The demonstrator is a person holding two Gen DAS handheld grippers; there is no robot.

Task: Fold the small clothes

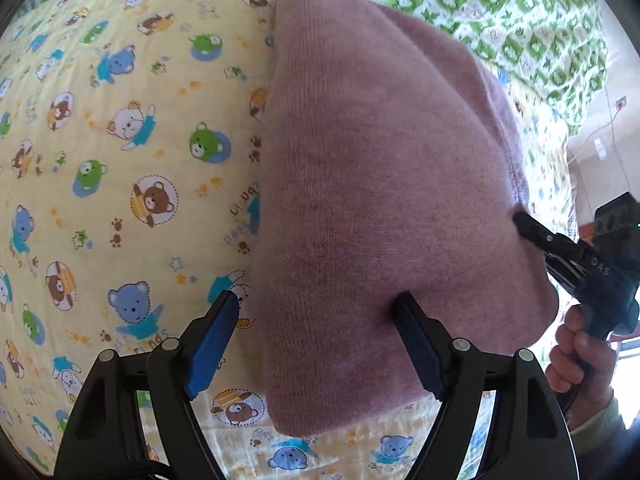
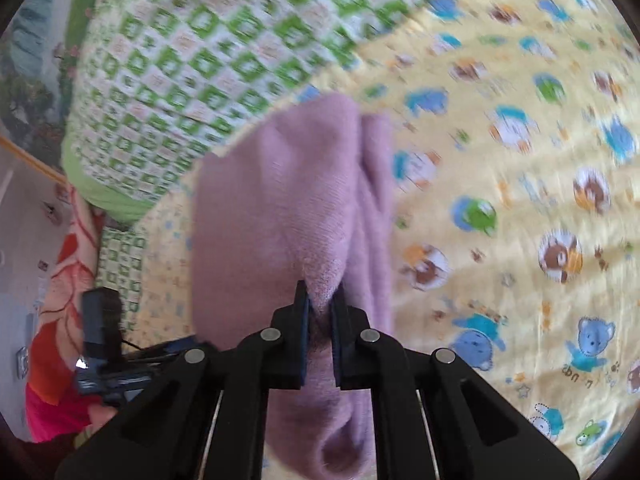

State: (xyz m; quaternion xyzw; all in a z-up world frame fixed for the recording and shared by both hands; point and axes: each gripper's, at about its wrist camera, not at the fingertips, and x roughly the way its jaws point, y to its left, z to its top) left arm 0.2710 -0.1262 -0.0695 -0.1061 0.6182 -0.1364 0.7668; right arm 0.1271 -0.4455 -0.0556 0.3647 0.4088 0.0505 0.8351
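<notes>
With the right gripper (image 2: pixel 320 300) pinched tight on the pink garment's (image 1: pixel 384 184) edge mid-frame and the left gripper (image 1: pixel 316 312) gaping empty beside it over the bear-print sheet (image 1: pixel 120 140), that one-sided hold could let the cloth sag and bunch.

The left wrist view looks down along the left tool (image 1: pixel 316 304), close over the bed (image 1: pixel 120 140). The right wrist view looks along the right tool (image 2: pixel 322 292), equally close. Both share the pink garment (image 1: pixel 380 200), the yellow bear-print sheet and the green quilt (image 2: pixel 192 60).
</notes>
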